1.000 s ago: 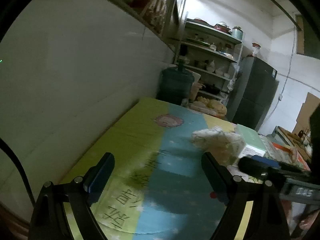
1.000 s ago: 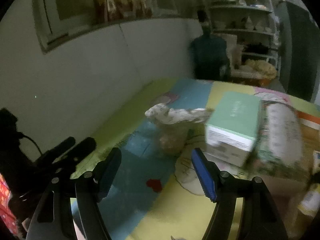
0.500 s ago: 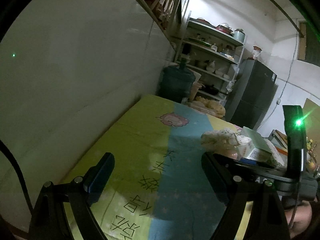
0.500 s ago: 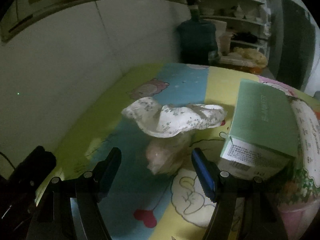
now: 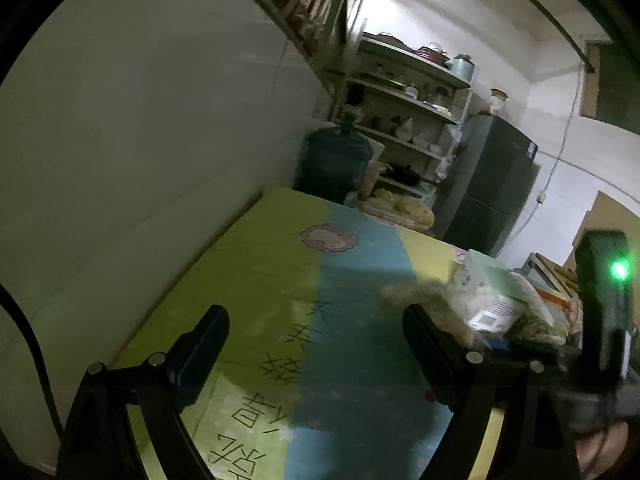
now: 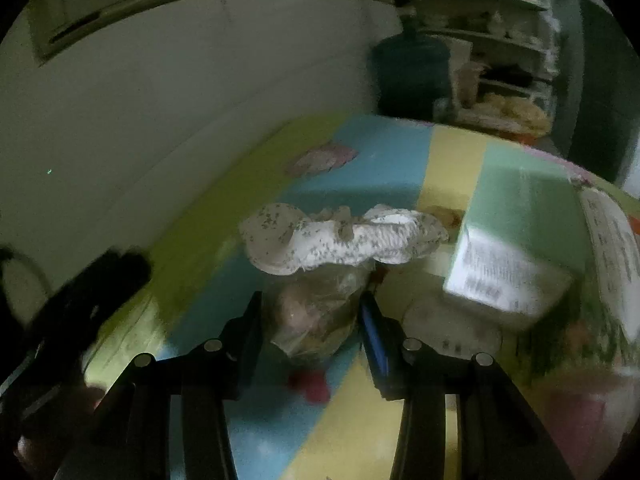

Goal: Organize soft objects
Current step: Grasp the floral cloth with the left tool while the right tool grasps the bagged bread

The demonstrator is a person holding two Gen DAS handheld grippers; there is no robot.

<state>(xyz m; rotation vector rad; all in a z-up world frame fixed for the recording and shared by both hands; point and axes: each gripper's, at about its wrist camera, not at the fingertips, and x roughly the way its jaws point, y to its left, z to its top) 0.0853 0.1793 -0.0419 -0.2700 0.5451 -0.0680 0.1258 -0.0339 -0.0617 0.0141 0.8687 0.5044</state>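
A soft bundle lies on the colourful mat (image 6: 384,160): a white speckled cloth (image 6: 340,236) draped over a clear plastic bag (image 6: 316,316) of pinkish soft stuff. My right gripper (image 6: 312,312) has its jaws on either side of the bag, close to or touching it. In the left wrist view the bundle (image 5: 432,300) shows blurred at the right, behind my right finger. My left gripper (image 5: 316,336) is open and empty above the mat, left of the bundle.
A mint-green box (image 6: 516,240) lies right of the bundle, with a patterned package (image 6: 612,240) beyond it. A white wall (image 5: 140,140) runs along the mat's left edge. A water jug (image 5: 336,160), shelves (image 5: 404,112) and a dark fridge (image 5: 492,188) stand behind.
My right gripper has moved forward onto the bundle and its jaws have narrowed around the plastic bag. My left gripper stays open, with its view tilted slightly.
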